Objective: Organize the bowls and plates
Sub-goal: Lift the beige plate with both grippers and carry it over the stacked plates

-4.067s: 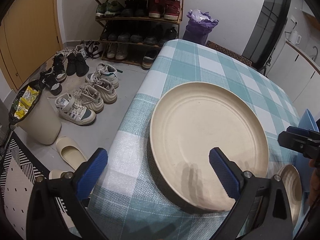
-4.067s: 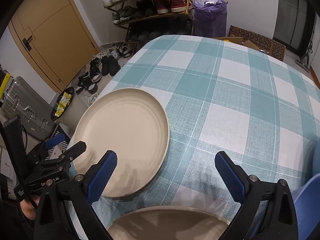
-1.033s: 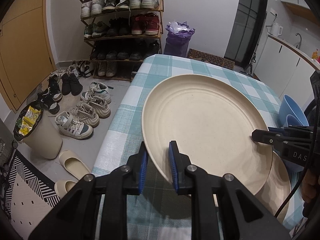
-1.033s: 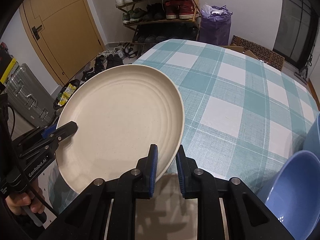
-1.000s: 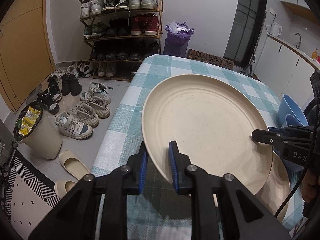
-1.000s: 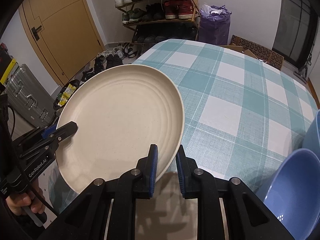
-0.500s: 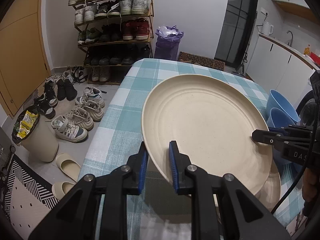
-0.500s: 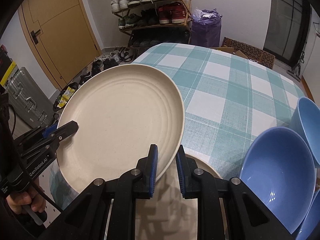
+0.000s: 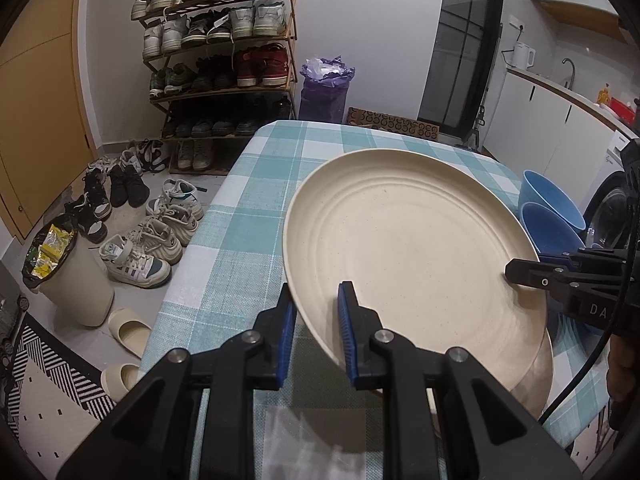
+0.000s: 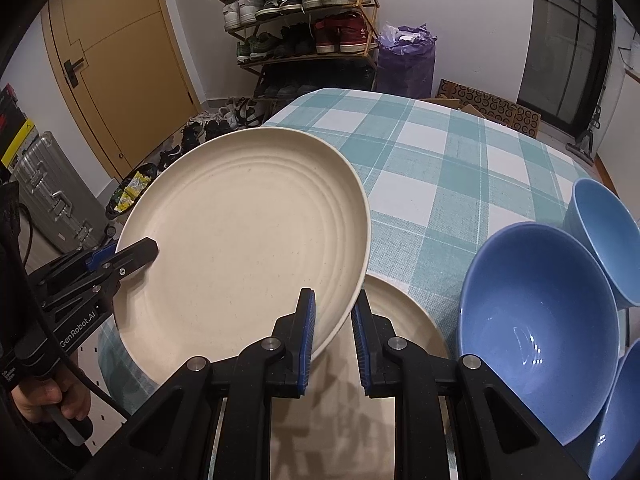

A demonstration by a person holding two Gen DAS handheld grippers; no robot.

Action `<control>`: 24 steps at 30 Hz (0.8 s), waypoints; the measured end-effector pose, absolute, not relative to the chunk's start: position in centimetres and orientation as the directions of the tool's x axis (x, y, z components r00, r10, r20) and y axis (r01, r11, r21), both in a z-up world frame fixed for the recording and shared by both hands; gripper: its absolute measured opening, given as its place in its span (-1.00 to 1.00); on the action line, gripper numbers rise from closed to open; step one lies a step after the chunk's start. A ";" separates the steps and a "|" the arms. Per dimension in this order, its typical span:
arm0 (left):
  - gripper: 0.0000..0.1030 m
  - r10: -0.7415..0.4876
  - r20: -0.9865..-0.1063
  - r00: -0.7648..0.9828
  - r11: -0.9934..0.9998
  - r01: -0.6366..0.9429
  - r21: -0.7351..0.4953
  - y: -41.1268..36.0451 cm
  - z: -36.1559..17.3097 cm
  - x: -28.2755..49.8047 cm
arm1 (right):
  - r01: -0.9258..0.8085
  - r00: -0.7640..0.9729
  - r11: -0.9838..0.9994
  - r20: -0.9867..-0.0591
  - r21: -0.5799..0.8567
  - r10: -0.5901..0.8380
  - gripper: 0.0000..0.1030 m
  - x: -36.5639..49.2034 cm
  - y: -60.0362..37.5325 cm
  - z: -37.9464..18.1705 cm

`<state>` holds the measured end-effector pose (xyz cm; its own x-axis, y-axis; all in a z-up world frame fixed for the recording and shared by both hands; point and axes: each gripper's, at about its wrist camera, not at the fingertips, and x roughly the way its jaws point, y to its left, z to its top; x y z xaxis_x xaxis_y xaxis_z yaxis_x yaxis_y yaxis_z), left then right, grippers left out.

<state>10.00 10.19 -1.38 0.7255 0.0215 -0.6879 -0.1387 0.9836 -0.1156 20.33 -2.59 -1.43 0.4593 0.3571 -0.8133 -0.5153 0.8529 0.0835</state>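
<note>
The large cream plate hangs lifted above the checked worktop, partly over a second cream plate lying there. On the lifted plate's left rim the left tool is clamped; on its right rim the right tool is clamped too. Blue bowls sit right of the lower plate. I judge stacking is under way: keep both tools level, centre over the lower plate, lower evenly, then release together. The left tool reads "GenRobot.AI"; the right shows "DA".
</note>
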 end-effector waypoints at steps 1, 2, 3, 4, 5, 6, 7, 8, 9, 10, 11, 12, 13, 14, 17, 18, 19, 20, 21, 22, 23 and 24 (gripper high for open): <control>-0.63 0.019 -0.688 0.726 0.984 -0.137 -0.117 10.1 -1.4 9.9 | -0.515 0.459 0.853 -0.814 0.082 0.356 -0.64 20.2 -2.7 -1.4; -0.63 0.016 -0.687 0.727 0.984 -0.134 -0.118 10.0 -1.4 9.7 | -0.514 0.460 0.854 -0.814 0.081 0.355 -0.64 20.1 -2.8 -1.4; -0.63 0.016 -0.687 0.727 0.984 -0.133 -0.118 9.8 -1.4 9.6 | -0.514 0.462 0.854 -0.814 0.079 0.353 -0.64 19.9 -2.9 -1.4; -0.63 0.015 -0.687 0.726 0.985 -0.130 -0.115 9.7 -1.5 9.5 | -0.512 0.462 0.855 -0.814 0.080 0.353 -0.64 19.8 -3.1 -1.5; -0.63 0.016 -0.686 0.728 0.985 -0.128 -0.114 9.5 -1.5 9.3 | -0.509 0.463 0.857 -0.815 0.078 0.349 -0.64 19.6 -3.2 -1.5; -0.63 0.014 -0.686 0.728 0.985 -0.127 -0.115 9.4 -1.6 9.2 | -0.508 0.465 0.858 -0.814 0.075 0.347 -0.64 19.4 -3.4 -1.6; -0.63 0.013 -0.687 0.727 0.985 -0.125 -0.114 9.3 -1.6 9.1 | -0.507 0.465 0.859 -0.815 0.075 0.345 -0.64 19.3 -3.5 -1.6; -0.63 0.010 -0.687 0.727 0.986 -0.123 -0.116 9.2 -1.7 9.0 | -0.504 0.465 0.860 -0.816 0.075 0.344 -0.64 19.2 -3.6 -1.7; -0.63 0.007 -0.687 0.726 0.986 -0.121 -0.118 9.1 -1.7 8.9 | -0.501 0.465 0.862 -0.816 0.077 0.343 -0.64 19.0 -3.8 -1.8; -0.63 0.005 -0.688 0.726 0.986 -0.118 -0.118 9.0 -1.8 8.9 | -0.499 0.466 0.863 -0.816 0.077 0.342 -0.64 18.8 -4.0 -1.8; -0.63 0.003 -0.687 0.726 0.986 -0.115 -0.118 8.8 -1.8 8.8 | -0.497 0.467 0.865 -0.816 0.077 0.341 -0.64 18.6 -4.2 -1.9; -0.63 0.000 -0.687 0.727 0.986 -0.113 -0.119 8.7 -1.9 8.7 | -0.494 0.467 0.866 -0.817 0.077 0.339 -0.64 18.4 -4.3 -2.0; -0.63 -0.002 -0.688 0.726 0.987 -0.110 -0.119 8.6 -1.9 8.6 | -0.493 0.468 0.867 -0.817 0.075 0.337 -0.64 18.3 -4.4 -2.0; -0.63 -0.004 -0.688 0.726 0.987 -0.108 -0.119 8.5 -2.0 8.5 | -0.491 0.470 0.868 -0.818 0.072 0.333 -0.64 18.1 -4.5 -2.1; -0.63 -0.012 -0.688 0.726 0.988 -0.099 -0.122 8.2 -2.1 8.4 | -0.485 0.473 0.872 -0.818 0.068 0.327 -0.64 17.4 -4.9 -2.2; -0.63 -0.015 -0.688 0.725 0.988 -0.097 -0.124 8.1 -2.1 8.2 | -0.483 0.474 0.873 -0.818 0.067 0.326 -0.64 17.2 -5.1 -2.2; -0.63 -0.017 -0.687 0.726 0.988 -0.094 -0.124 8.0 -2.1 8.1 | -0.482 0.476 0.874 -0.818 0.066 0.324 -0.64 17.0 -5.2 -2.2; -0.63 -0.019 -0.687 0.726 0.988 -0.092 -0.124 7.9 -2.2 8.0 | -0.480 0.478 0.875 -0.818 0.064 0.322 -0.64 16.9 -5.3 -2.2; -0.63 -0.021 -0.688 0.726 0.988 -0.091 -0.126 7.9 -2.3 8.0 | -0.479 0.478 0.876 -0.818 0.063 0.320 -0.64 16.7 -5.4 -2.2; -0.63 -0.023 -0.687 0.726 0.988 -0.089 -0.127 7.8 -2.3 7.9 | -0.477 0.478 0.877 -0.819 0.063 0.318 -0.64 16.6 -5.5 -2.3; -0.63 -0.024 -0.687 0.726 0.988 -0.088 -0.127 7.7 -2.3 7.8 | -0.475 0.478 0.878 -0.819 0.063 0.317 -0.64 16.4 -5.6 -2.3; -0.63 -0.025 -0.687 0.726 0.988 -0.087 -0.128 7.7 -2.4 7.8 | -0.473 0.479 0.879 -0.819 0.062 0.316 -0.64 16.3 -5.6 -2.4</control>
